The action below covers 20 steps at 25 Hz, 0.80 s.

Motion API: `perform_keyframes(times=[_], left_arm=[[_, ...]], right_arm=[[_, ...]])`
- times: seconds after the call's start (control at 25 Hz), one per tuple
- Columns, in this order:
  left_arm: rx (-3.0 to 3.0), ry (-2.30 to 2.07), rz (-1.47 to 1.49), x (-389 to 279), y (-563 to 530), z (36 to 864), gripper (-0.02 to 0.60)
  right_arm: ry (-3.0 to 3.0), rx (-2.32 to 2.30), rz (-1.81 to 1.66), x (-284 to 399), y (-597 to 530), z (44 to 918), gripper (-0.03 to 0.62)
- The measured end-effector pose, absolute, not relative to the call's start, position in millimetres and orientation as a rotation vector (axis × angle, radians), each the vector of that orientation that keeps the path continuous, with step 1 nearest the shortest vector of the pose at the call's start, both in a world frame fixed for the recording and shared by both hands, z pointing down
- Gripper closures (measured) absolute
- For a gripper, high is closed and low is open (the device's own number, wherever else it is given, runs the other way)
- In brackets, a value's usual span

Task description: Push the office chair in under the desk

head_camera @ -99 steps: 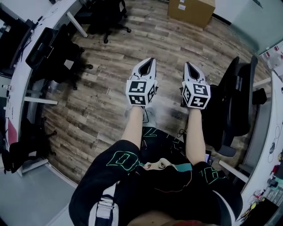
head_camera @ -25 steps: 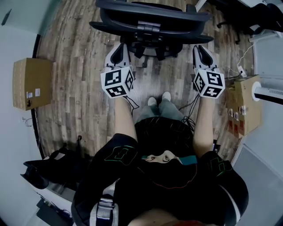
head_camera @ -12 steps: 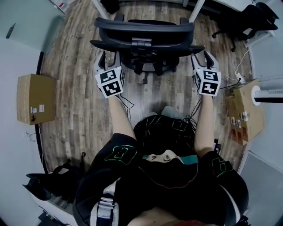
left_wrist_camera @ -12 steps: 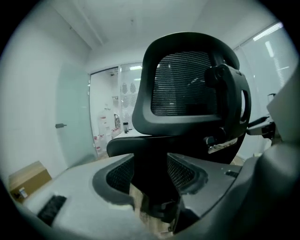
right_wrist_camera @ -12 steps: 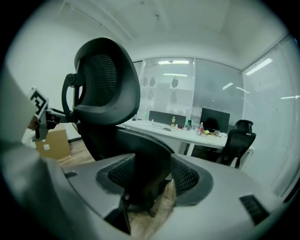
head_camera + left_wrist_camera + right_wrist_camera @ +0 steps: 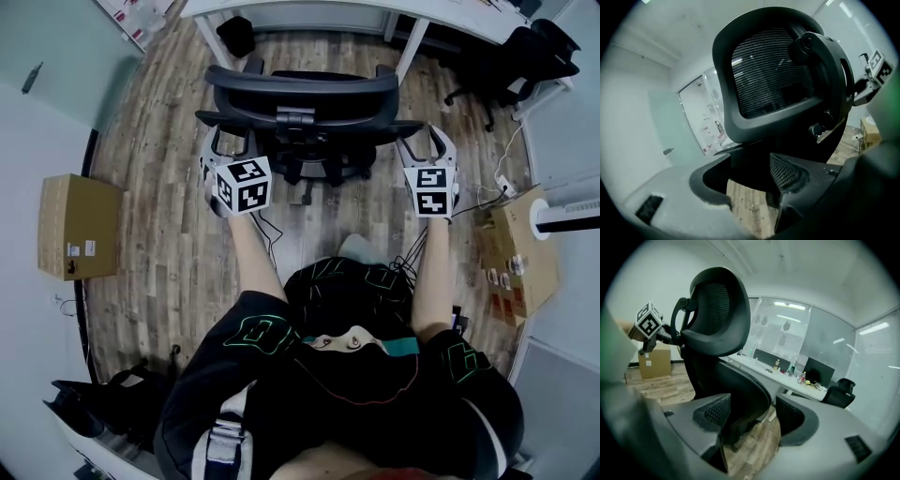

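A black mesh-backed office chair [image 6: 300, 89] stands in front of me, its back towards me and a white desk [image 6: 375, 11] beyond it. My left gripper [image 6: 228, 141] is at the backrest's left edge and my right gripper [image 6: 429, 141] at its right edge. Both sets of jaws have just been opening and stand wide. In the left gripper view the chair [image 6: 773, 70] fills the frame, and its dark frame lies between the left gripper's [image 6: 750, 180] pads without being pressed. In the right gripper view the chair's [image 6: 717, 310] curved edge runs between the right gripper's [image 6: 752, 416] pads, also unpressed.
A cardboard box [image 6: 67, 227] sits on the wood floor at the left and another [image 6: 511, 248] at the right beside cables. A second black chair [image 6: 525, 47] stands at the far right. A black bin [image 6: 236, 36] is under the desk. Bottles and a monitor sit on the desk [image 6: 778, 373].
I have turned to face the chair. Both grippers moved forward from behind the backrest to its two edges, rolled, and their jaws went from shut to wide.
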<state>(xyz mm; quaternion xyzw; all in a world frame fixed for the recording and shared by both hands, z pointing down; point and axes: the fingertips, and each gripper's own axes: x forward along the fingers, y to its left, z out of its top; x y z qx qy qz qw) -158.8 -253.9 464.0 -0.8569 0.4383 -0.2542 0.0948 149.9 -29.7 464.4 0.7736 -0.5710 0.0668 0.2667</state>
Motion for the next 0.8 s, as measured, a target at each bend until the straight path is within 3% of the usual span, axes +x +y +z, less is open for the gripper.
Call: perform_keyframes(times=[0.24, 0.8], left_arm=[[-2.529, 1.293, -0.742, -153, -253, 464, 0.347], [-2.544, 1.255, -0.77, -154, -282, 462, 0.35]], right_arm=[[-1.538, 2.11, 0.22, 150, -32, 475, 0.289], [-1.588, 2.124, 0.176, 159, -79, 491, 0.315]])
